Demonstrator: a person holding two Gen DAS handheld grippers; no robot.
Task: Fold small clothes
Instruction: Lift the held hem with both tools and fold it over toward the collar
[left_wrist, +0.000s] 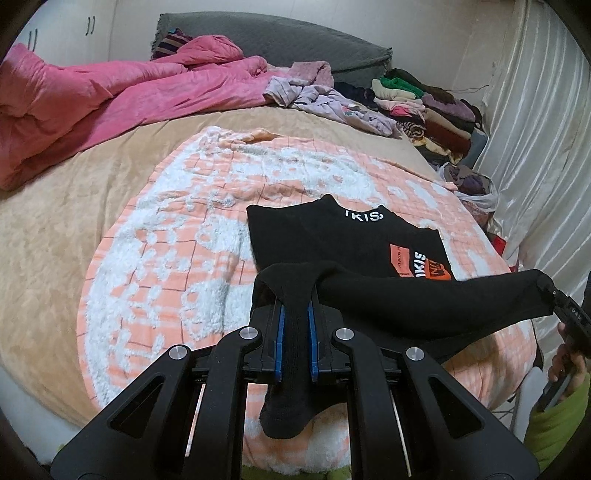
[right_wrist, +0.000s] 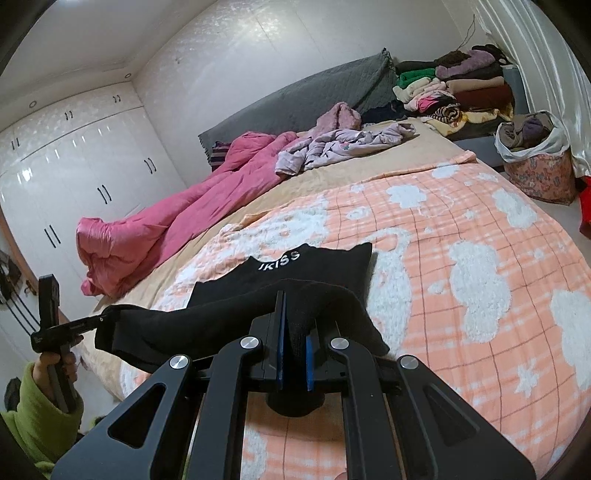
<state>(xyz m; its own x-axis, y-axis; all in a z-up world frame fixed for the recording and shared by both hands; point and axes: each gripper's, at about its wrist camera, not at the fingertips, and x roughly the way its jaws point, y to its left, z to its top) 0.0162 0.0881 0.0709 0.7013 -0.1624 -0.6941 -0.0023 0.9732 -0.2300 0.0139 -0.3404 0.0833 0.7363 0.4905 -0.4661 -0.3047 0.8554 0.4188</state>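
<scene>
The black top (left_wrist: 369, 258) lies on the peach blanket (left_wrist: 166, 240), its near edge lifted. The left gripper (left_wrist: 295, 314) and right gripper (right_wrist: 293, 325) each pinch that edge tight. It looks mid-fold; next, lay the edge over the collar.

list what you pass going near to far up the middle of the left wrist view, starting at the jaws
left gripper shut on the black garment → peach-and-white blanket → tan bedspread → pink quilt → grey headboard
</scene>
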